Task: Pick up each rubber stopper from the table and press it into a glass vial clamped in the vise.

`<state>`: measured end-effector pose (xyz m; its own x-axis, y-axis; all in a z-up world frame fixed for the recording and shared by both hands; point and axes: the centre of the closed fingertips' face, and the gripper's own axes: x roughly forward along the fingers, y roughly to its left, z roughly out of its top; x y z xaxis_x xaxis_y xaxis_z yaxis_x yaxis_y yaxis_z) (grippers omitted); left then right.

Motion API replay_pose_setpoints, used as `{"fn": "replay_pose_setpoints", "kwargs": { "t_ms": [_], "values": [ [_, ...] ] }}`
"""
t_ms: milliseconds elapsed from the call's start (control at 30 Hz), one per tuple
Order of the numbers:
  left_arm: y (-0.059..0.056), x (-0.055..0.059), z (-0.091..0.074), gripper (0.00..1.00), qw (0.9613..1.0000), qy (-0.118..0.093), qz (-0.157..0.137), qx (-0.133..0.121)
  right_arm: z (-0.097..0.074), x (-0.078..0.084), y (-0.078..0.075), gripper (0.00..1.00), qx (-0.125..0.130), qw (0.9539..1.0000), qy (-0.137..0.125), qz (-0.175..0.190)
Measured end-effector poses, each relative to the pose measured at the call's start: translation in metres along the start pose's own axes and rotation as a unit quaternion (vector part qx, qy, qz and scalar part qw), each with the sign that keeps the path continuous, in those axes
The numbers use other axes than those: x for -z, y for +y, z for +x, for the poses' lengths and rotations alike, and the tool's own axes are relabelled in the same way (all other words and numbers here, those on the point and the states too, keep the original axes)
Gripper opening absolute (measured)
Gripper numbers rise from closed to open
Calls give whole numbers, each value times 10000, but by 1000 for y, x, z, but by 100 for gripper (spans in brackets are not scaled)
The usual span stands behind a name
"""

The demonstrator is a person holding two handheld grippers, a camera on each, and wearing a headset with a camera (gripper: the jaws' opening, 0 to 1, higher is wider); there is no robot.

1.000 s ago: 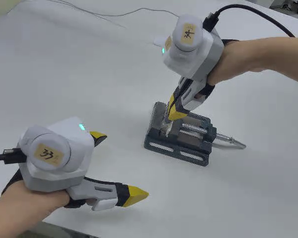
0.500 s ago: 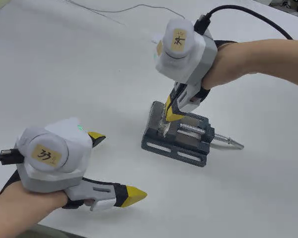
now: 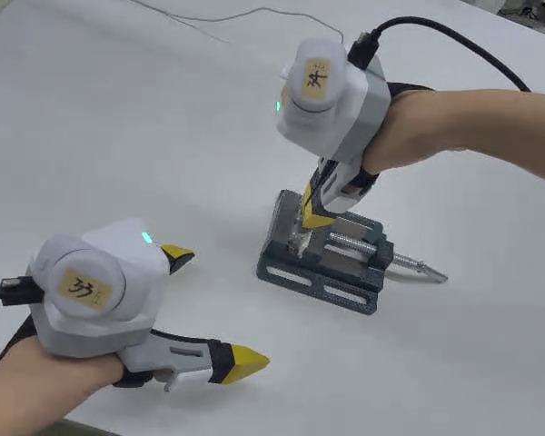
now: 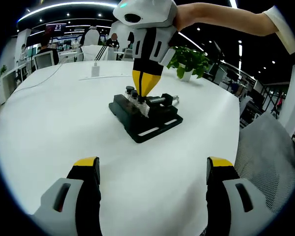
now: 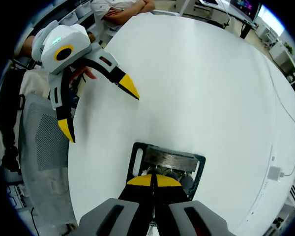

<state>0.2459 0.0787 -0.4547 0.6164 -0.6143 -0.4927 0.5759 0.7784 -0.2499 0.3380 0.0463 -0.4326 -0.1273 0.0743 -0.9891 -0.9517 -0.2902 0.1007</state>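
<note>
Over the vise (image 3: 322, 263), right hand-held gripper (image 3: 307, 221) had jaws together, tips down at the clamped glass vial (image 3: 298, 240). Left hand-held gripper (image 3: 213, 309) hung well apart from the vise, jaws spread.

Open-plan office, white table (image 4: 39, 118), people (image 4: 92, 35) at desks (image 4: 19, 73), potted plant (image 4: 189, 61), mesh chair (image 4: 270, 162)

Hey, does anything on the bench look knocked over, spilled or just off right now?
Nothing stands out. The vise sits flat on the white table, with no spill around it. The right gripper, closed, points down at its top; the left gripper is open, well apart.
</note>
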Motion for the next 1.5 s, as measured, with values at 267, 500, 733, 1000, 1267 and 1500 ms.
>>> {"fn": "replay_pose_setpoints", "kwargs": {
  "t_ms": [267,500,733,1000,1267,1500],
  "values": [
    [2,0,-1,88,10000,3,-18,-56,0,2,1,0,-55,9998,60,170],
    [0,-8,0,88,10000,-23,59,-53,0,4,0,0,14,9999,-62,133],
    [-2,-14,-3,88,9998,12,207,-38,-2,4,4,0,171,9997,-116,140],
    [-3,-31,-9,88,9990,-25,455,-39,-2,4,2,0,178,9998,11,95],
    [-4,-37,-14,88,9984,-98,556,-88,-3,6,3,0,266,9996,-95,62],
    [-6,-33,-15,88,9985,-84,538,-102,-2,6,6,0,519,9978,-378,179]
  ]
}}
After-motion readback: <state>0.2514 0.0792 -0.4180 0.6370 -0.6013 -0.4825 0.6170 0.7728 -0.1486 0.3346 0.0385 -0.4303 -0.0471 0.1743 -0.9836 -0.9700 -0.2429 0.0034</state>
